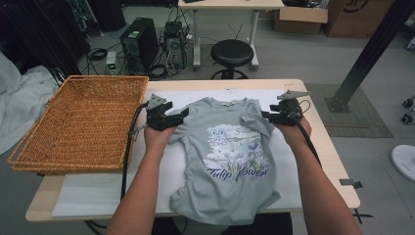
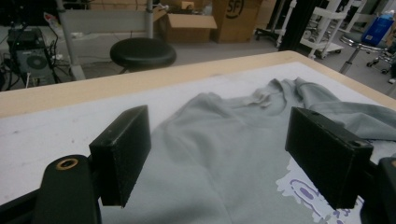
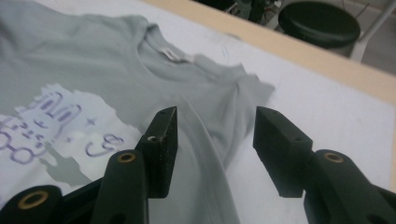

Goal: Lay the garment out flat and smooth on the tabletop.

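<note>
On white mat, grey printed T-shirt [image 1: 225, 156] lying rumpled; left gripper [image 1: 182, 116] wide, empty, right gripper [image 1: 266, 116] parted over folded sleeve [image 3: 205, 140]; best pinched at sleeve edges, drawn outward evenly.

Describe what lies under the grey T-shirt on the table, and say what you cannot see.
The grey T-shirt lies printed side up on a white sheet that covers the wooden table. The sheet shows around the shirt. The part of the sheet beneath the fabric is hidden.
</note>
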Tool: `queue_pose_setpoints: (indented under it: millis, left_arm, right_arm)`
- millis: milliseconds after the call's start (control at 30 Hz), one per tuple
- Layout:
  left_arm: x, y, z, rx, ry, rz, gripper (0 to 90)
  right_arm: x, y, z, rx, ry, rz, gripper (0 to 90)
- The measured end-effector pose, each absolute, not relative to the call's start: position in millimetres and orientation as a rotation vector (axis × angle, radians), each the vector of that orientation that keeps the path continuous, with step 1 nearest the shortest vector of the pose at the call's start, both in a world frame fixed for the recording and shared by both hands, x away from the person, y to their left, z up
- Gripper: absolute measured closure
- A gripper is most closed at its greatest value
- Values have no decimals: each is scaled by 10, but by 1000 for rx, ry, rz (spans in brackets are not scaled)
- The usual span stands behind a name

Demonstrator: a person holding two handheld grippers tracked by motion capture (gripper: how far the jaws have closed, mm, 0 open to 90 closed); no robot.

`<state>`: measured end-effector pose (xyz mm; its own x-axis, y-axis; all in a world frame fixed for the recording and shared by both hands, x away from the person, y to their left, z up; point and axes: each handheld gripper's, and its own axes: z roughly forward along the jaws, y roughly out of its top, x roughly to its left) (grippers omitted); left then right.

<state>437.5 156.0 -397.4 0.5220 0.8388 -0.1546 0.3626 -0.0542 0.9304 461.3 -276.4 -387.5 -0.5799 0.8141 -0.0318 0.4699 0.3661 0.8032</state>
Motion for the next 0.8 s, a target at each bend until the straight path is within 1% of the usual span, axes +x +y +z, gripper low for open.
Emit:
queue_pose_setpoints:
  millis: [67, 100, 133, 167, 200, 233, 267, 300, 333, 367, 400, 467, 500, 533, 600, 633, 700, 800]
  left_arm:
    - [4374, 1562, -3978, 1649, 1026, 530, 225]
    - [4371, 1565, -3979, 1652, 1017, 526, 225]
    - [4368, 1568, -3979, 1653, 1009, 525, 224]
    - [4364, 1573, -3976, 1657, 1001, 528, 223]
    - [4360, 1580, -3974, 1661, 998, 532, 223]
    - [4359, 1588, -3972, 1661, 1000, 530, 215]
    - [4360, 1593, -3971, 1657, 1004, 526, 215]
    - [4362, 1602, -3970, 1654, 1006, 523, 199]
    - [4362, 1608, -3968, 1654, 1013, 527, 199]
    - [4363, 1614, -3966, 1653, 1020, 527, 177]
    - [4364, 1620, -3965, 1649, 1024, 524, 177]
    - [4362, 1629, -3958, 1648, 1030, 531, 173]
    - [4362, 1632, -3953, 1642, 1029, 530, 173]
    - [4362, 1631, -3949, 1637, 1029, 532, 173]
    - [4362, 1624, -3943, 1631, 1024, 537, 174]
    - [4363, 1614, -3946, 1626, 1023, 536, 174]
    - [4365, 1596, -3952, 1625, 1021, 533, 175]
    - [4366, 1560, -3968, 1630, 1016, 522, 175]
  right_arm:
    - [4626, -2830, -4084, 1181, 2236, 1043, 517]
    - [4626, -2830, -4084, 1181, 2236, 1043, 517]
    - [4630, -2856, -4156, 1205, 2245, 1020, 519]
    - [4633, -2884, -4224, 1234, 2253, 1006, 564]
    - [4633, -2915, -4286, 1262, 2274, 1022, 635]
    - [4615, -2949, -4382, 1288, 2305, 1042, 794]
    - [4615, -2949, -4382, 1288, 2305, 1042, 794]
    - [4583, -2939, -4377, 1251, 2292, 1038, 865]
    - [4583, -2939, -4377, 1251, 2292, 1038, 865]
    - [4552, -2938, -4296, 1213, 2249, 1057, 875]
    - [4552, -2938, -4296, 1213, 2249, 1057, 875]
    - [4518, -2977, -4177, 1194, 2199, 1082, 878]
    - [4465, -3068, -4063, 1211, 2142, 1101, 880]
    - [4465, -3068, -4063, 1211, 2142, 1101, 880]
    - [4375, -3223, -3986, 1271, 2081, 1091, 877]
    - [4259, -3385, -3999, 1371, 2005, 1080, 866]
    - [4172, -3499, -4077, 1472, 1982, 1054, 846]
    - [4086, -3585, -4179, 1520, 1969, 1018, 832]
